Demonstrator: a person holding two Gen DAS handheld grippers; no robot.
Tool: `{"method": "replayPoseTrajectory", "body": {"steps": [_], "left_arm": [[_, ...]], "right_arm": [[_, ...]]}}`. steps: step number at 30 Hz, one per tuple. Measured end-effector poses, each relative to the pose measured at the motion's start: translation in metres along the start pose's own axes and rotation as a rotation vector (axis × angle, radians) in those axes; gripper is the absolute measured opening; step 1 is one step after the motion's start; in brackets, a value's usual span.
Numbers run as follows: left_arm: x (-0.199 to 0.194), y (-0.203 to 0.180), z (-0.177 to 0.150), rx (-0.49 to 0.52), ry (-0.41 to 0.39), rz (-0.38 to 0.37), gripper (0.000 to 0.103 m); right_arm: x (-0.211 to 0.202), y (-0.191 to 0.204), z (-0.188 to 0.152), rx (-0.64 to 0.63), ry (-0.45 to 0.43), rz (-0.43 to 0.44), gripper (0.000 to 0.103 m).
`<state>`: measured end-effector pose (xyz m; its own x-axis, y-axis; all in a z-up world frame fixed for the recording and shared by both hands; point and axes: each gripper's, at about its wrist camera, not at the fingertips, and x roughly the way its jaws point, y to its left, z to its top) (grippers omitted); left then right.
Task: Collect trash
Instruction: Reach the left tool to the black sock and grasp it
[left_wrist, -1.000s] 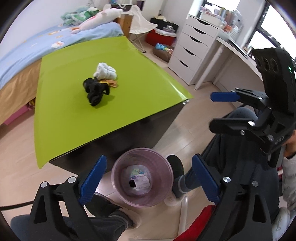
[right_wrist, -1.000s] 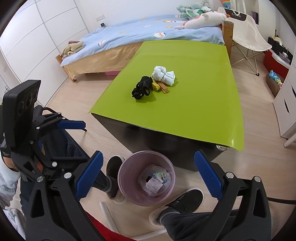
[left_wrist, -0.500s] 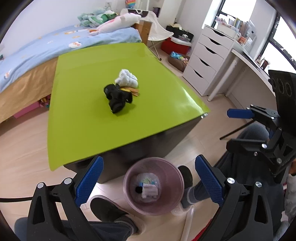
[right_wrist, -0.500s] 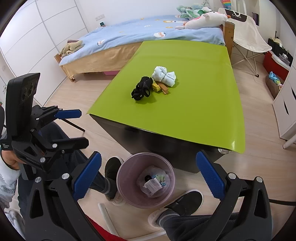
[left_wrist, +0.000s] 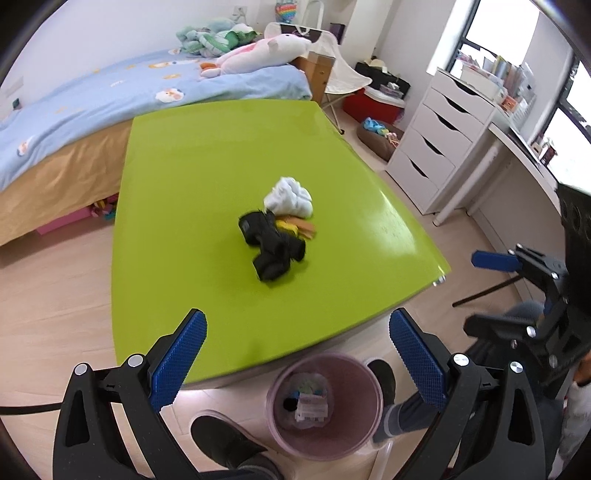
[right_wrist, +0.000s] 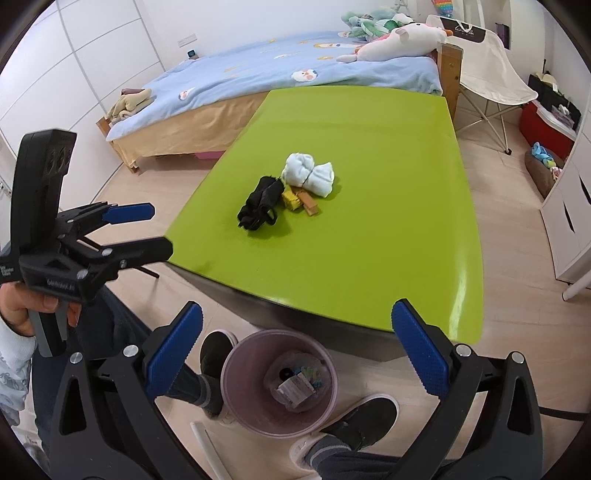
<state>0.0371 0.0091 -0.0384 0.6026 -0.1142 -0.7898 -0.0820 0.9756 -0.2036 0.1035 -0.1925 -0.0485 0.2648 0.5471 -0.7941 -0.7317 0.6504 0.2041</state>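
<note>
Trash sits in a small heap near the middle of the green table (left_wrist: 177, 206): a black bundle (left_wrist: 271, 245) nearest you, a white wad (left_wrist: 290, 197) just behind it, and yellow and tan scraps (right_wrist: 300, 201) wedged between them, all touching. Your pink bin (left_wrist: 325, 402) stands on the floor at the table's near edge, by your feet, with some wrappers already inside.

Both of your grippers are spread wide and carry nothing. Your left gripper (left_wrist: 297, 354) hovers over the near edge, and the heap lies straight ahead of it, slightly left of its centre line. Your right gripper (right_wrist: 297, 350) hangs lower, above the bin, so the left one looks nearer to the pile.

In the left view the black bundle's long axis runs from far left to near right, diagonal to your fingers. Reach forward and down with the left, turning so the fingers close across that axis rather than along it.
</note>
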Motion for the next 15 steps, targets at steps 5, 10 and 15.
{"method": "replayPoseTrajectory", "body": {"steps": [5,10,15], "left_arm": [[0.021,0.007,0.021,-0.024,0.021,0.004,0.095],[0.050,0.017,0.041,-0.059,0.062,0.013,0.095],[0.081,0.020,0.052,-0.061,0.135,0.035,0.095]], "right_arm": [[0.005,-0.002,0.006,-0.007,0.004,-0.004,0.100],[0.014,-0.002,0.005,-0.011,0.023,0.003,0.100],[0.021,-0.002,0.003,-0.012,0.039,0.010,0.100]]}}
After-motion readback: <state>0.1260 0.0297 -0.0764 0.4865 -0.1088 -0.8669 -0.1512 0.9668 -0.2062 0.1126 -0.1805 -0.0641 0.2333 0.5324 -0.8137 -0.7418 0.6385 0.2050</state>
